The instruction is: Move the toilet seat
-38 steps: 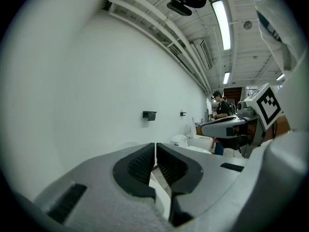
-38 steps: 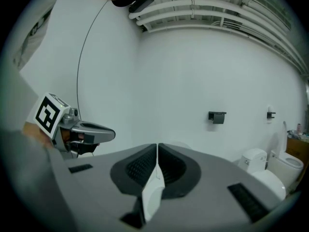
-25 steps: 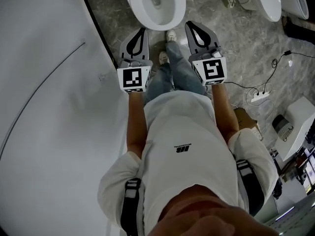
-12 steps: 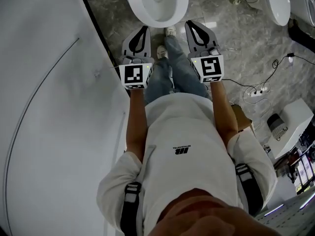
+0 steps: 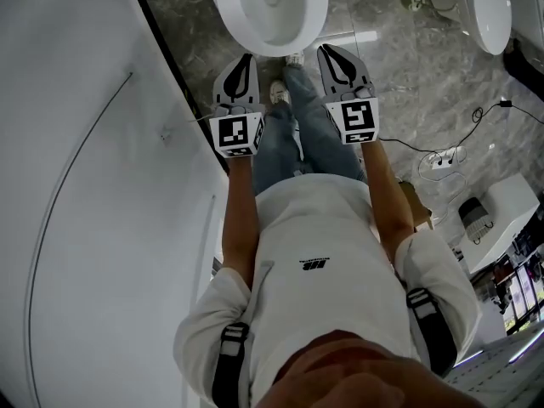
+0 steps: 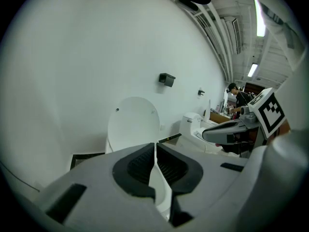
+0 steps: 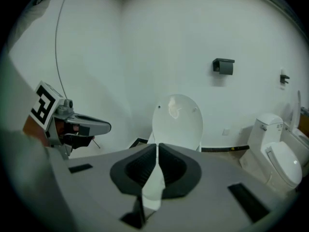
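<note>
A white toilet (image 5: 270, 7) stands at the top of the head view, its bowl open. Its lid and seat (image 6: 133, 124) stand upright against the white wall, also showing as the raised lid (image 7: 177, 122) in the right gripper view. My left gripper (image 5: 244, 58) is held just short of the bowl's front left, jaws shut on nothing. My right gripper (image 5: 328, 50) hovers at the bowl's front right, likewise shut and empty. In each gripper view the closed jaws, left gripper (image 6: 155, 146) and right gripper (image 7: 157, 147), point at the toilet. The person's legs and shoes stand between the two grippers.
A curved white wall (image 5: 85, 185) runs along the left. More toilets (image 5: 484, 2) stand at the upper right, another toilet (image 7: 280, 158) beside this one. A power strip (image 5: 446, 158) with cables lies on the marble floor. A white device (image 5: 501, 206) sits at the right edge.
The person has stepped closer to the toilet. Both grippers have moved forward with them, toward the bowl's front rim, and stay shut.
</note>
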Action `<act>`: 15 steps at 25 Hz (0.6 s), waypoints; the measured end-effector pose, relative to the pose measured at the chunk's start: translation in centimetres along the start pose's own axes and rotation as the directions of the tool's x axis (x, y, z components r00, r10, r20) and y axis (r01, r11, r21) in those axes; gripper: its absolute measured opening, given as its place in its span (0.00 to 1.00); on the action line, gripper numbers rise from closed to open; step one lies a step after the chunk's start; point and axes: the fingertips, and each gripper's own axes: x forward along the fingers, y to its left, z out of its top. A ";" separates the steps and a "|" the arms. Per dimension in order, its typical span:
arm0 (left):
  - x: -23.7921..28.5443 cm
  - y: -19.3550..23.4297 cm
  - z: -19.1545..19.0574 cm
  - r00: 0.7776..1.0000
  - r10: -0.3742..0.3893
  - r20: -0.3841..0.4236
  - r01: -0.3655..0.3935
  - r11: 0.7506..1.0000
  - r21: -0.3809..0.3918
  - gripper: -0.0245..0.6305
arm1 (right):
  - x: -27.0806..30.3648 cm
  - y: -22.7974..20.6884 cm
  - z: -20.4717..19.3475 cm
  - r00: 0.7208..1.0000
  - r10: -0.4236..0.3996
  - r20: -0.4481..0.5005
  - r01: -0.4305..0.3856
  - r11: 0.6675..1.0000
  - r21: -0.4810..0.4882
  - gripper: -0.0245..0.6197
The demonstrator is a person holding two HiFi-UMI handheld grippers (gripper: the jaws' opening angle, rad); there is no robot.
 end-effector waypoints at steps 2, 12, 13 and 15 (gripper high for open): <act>0.8 0.0 -1.0 1.000 -0.003 -0.020 0.003 1.000 -0.009 0.09 | 0.7 -0.4 -0.9 1.000 0.003 -0.018 -0.003 1.000 0.003 0.09; 3.6 2.1 -6.0 0.994 0.022 -0.108 -0.024 0.999 -0.022 0.09 | 4.9 -1.3 -6.3 0.993 0.009 -0.114 -0.005 0.999 0.033 0.09; 3.8 2.2 -6.6 0.993 0.026 -0.115 -0.029 0.999 -0.030 0.09 | 5.2 -1.4 -6.9 0.992 0.010 -0.123 -0.005 0.999 0.041 0.09; 4.2 2.4 -7.8 0.991 0.032 -0.128 -0.039 0.998 -0.052 0.09 | 5.8 -1.4 -7.7 0.991 0.015 -0.135 -0.007 0.998 0.057 0.09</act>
